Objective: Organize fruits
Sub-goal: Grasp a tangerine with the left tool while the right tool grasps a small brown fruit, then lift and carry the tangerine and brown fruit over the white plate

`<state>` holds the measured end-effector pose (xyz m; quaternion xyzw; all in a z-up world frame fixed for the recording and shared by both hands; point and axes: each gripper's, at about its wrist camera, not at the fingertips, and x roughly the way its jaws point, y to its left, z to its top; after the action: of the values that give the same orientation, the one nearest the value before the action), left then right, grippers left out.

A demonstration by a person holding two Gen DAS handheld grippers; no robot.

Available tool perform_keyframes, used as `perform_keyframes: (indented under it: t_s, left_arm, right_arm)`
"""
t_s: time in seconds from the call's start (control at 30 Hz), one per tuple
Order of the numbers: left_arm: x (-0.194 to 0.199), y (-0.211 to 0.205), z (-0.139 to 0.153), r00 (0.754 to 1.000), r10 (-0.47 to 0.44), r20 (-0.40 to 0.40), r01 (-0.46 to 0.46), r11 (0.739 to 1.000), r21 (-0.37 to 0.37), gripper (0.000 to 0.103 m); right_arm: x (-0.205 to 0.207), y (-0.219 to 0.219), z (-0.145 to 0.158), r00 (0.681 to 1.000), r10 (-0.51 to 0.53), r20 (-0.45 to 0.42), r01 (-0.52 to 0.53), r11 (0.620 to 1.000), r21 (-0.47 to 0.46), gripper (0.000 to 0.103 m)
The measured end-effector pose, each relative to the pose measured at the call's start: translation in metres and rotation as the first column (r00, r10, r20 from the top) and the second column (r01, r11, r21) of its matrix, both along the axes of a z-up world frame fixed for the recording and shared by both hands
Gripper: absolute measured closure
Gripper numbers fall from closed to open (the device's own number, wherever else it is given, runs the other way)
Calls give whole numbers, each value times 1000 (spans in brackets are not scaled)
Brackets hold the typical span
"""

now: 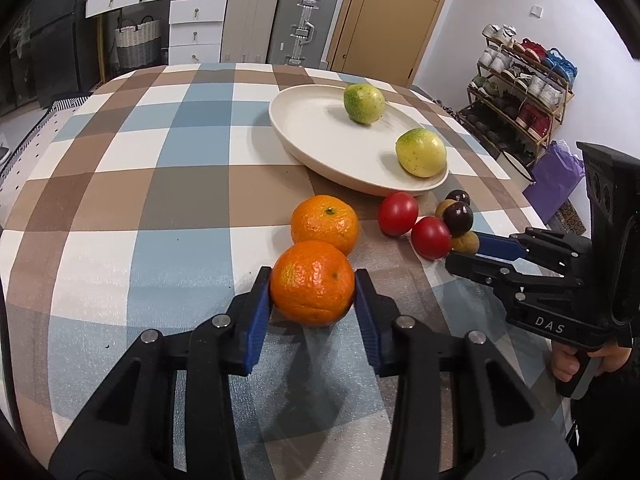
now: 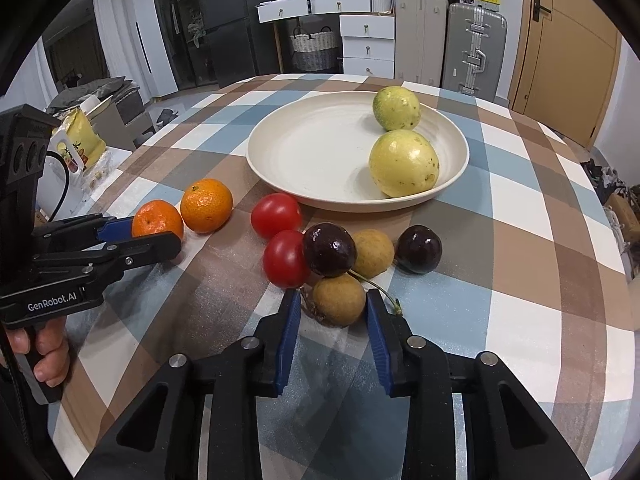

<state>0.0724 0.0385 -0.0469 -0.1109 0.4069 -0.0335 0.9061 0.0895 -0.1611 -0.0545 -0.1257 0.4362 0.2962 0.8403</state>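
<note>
Table covering [image 1: 140, 184]: woven checked cloth, matt, fine texture. Plate [image 2: 312, 152]: cream, matt, faint concentric ridging. Near orange [image 1: 312, 282]: pitted, slightly shiny peel. Tomatoes [image 2: 276, 214]: smooth, glossy skin. Dark cherries [image 2: 329, 249]: highly glossy. Tan longan [image 2: 338, 299]: dull, rough shell. Left gripper [image 1: 312, 292]: matt black plastic, blue ribbed pads, bright metal pins.

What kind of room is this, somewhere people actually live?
Probably a lived-in home, a dining corner by the entrance: a table under a checked tablecloth holding a plate of fruit, a shoe rack beside a wooden door, and suitcases stacked against the wall.
</note>
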Motion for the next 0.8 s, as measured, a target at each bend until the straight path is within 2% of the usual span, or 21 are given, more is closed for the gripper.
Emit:
perform_keyframes:
  t_s: [0.33,0.8]
  left_arm:
    - [-4,-5,8,999,-20,39,20,1000,4,66]
    - [-13,-7,27,994,-8,106,7,1000,10,66]
  right_arm:
    - [-14,-14,4,1000,4,17,-4,1000,1,72]
    - [-25,-30,41,995,-6,96,-4,994,108,72]
